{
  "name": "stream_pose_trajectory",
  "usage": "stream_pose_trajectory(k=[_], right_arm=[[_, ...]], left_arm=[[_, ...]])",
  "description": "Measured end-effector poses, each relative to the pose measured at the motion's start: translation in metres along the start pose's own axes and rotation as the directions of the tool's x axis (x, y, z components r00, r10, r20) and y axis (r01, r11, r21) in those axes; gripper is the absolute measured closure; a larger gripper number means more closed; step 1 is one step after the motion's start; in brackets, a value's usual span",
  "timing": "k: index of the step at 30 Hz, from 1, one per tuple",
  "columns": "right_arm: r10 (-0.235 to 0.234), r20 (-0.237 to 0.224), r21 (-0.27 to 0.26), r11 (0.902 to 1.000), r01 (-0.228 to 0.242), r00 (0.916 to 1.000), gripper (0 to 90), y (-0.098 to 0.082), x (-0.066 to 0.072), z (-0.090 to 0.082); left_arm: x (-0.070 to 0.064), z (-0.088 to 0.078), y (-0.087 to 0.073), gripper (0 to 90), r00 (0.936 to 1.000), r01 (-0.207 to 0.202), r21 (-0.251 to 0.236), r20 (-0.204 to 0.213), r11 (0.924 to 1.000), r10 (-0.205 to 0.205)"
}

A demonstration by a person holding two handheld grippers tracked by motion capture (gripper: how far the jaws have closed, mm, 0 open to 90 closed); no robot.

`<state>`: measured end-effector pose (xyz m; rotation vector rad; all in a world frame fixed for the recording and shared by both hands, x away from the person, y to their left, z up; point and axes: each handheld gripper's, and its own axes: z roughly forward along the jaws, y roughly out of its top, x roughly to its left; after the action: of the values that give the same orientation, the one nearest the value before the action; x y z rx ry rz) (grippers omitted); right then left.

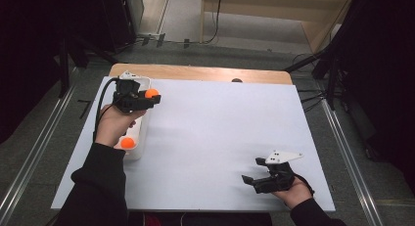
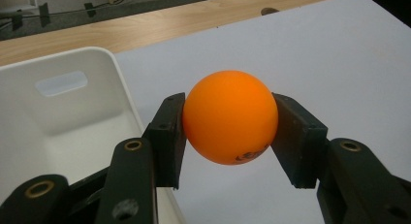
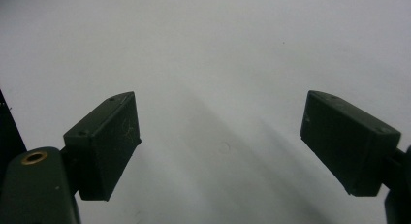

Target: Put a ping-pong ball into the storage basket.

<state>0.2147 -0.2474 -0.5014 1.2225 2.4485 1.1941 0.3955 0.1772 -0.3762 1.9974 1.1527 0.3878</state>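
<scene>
Orange ball [image 2: 230, 116] sits clamped between the jaws of the left gripper [image 1: 147, 100], held just past the right rim of a white bin [image 1: 139, 143], over the white table sheet [image 1: 220, 138]. A second orange ball [image 1: 127, 143] lies inside that bin, nearer the person. The held ball is on the sheet side of the bin, so the left hand is the nearer one. A dark printed mark on the ball's underside is too cut off to read. Well away from the bin, the right gripper [image 1: 254, 173] rests with jaws apart, holding nothing.
</scene>
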Motion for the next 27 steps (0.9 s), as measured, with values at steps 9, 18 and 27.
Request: stream_pose_trajectory(k=[9, 18, 27], right_arm=[[-0.002, -0.002, -0.001, 1.0000, 0.002, 1.0000, 12.5, 0.000, -0.002, 0.000], [0.013, 0.001, -0.016, 0.9998, -0.013, 0.9999, 12.6, 0.000, -0.007, 0.000], [-0.002, 0.002, -0.008, 1.0000, 0.002, 1.0000, 12.6, 0.001, -0.003, 0.001]], left_arm=[[0.011, -0.006, -0.001, 50.9, 0.9994, 0.021, -0.010, -0.029, 0.9997, -0.021], [0.022, -0.004, -0.002, 50.8, 0.9982, 0.048, -0.018, -0.036, 0.9987, -0.048], [0.032, -0.009, -0.007, 50.9, 0.9919, 0.069, -0.034, -0.105, 0.9970, -0.073]])
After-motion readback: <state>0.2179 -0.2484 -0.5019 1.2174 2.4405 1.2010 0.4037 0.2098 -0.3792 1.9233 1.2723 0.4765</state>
